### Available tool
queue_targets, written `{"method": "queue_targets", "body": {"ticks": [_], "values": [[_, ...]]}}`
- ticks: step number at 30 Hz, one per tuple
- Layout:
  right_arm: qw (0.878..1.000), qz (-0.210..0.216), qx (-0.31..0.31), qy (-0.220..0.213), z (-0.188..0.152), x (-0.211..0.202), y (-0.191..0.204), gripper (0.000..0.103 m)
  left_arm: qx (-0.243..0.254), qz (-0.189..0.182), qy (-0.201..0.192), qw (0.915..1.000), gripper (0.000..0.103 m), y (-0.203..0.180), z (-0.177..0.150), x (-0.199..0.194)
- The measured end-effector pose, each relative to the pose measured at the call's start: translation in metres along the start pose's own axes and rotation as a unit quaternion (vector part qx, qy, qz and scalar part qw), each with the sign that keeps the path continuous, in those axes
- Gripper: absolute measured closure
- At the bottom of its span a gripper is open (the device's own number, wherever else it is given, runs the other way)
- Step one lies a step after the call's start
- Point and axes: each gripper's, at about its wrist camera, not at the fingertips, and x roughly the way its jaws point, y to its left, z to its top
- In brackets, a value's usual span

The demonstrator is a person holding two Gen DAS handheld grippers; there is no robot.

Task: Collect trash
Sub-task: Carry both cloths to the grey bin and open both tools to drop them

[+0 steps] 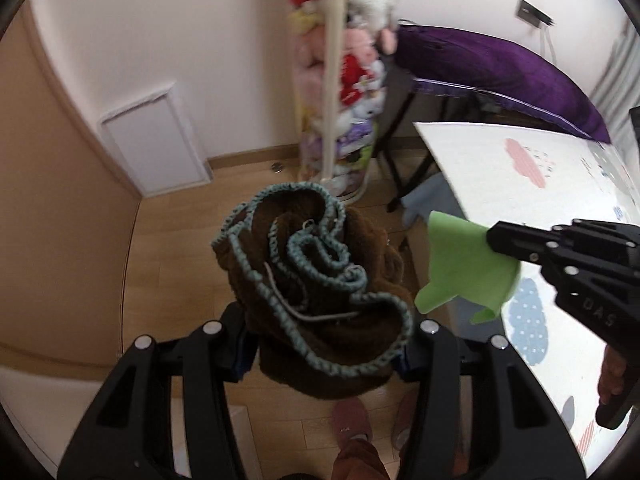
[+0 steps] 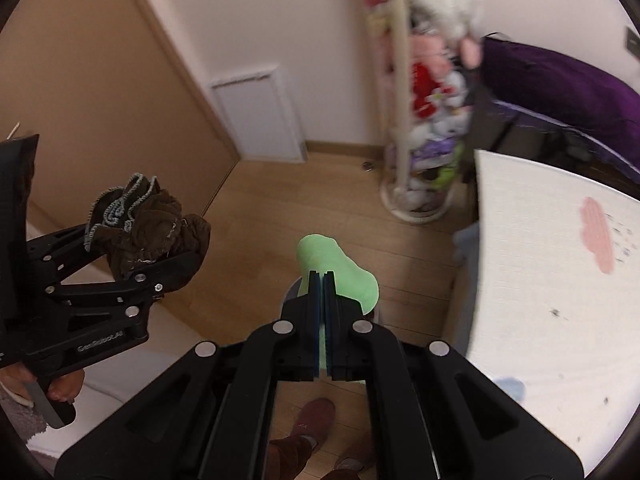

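A crumpled brown cloth (image 1: 320, 280) is pinched by the left gripper (image 1: 324, 344); a smooth green rag (image 2: 340, 272), at its 3 o'clock, is clamped by the right gripper (image 2: 324, 280) over wood floor (image 2: 256, 216).

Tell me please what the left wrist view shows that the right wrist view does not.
Only the left wrist view shows the blue cloud print on the white mat, and the ruffled top of the brown cloth with teal trim.

Only the right wrist view shows the hand holding the left gripper.

Both show the brown cloth, the light green cloth pinched in the right gripper, the soft-toy stand and the purple cushion.
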Motion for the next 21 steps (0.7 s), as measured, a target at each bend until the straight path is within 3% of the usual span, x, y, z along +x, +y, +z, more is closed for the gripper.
{"method": "queue_targets", "body": {"ticks": [9, 11, 12, 13, 21], "values": [[0.995, 0.020, -0.074, 0.059, 0.005, 0.093, 0.042, 0.099, -0.077, 0.029, 0.018, 0.9964, 0.051, 0.043, -0.035, 0.016], [0.994, 0.016, -0.085, 0.067, 0.007, 0.103, 0.044, 0.081, -0.085, 0.031, 0.019, 0.9957, 0.051, 0.048, -0.037, 0.016], [0.994, 0.009, -0.090, 0.067, 0.006, 0.105, 0.047, 0.063, -0.087, 0.032, 0.018, 0.9955, 0.051, 0.051, -0.039, 0.016], [0.993, 0.004, -0.094, 0.064, 0.006, 0.106, 0.048, 0.054, -0.088, 0.034, 0.018, 0.9954, 0.051, 0.053, -0.039, 0.016], [0.994, -0.008, -0.091, 0.063, 0.010, 0.103, 0.039, 0.054, -0.089, 0.027, 0.017, 0.9955, 0.051, 0.055, -0.040, 0.025]]}}
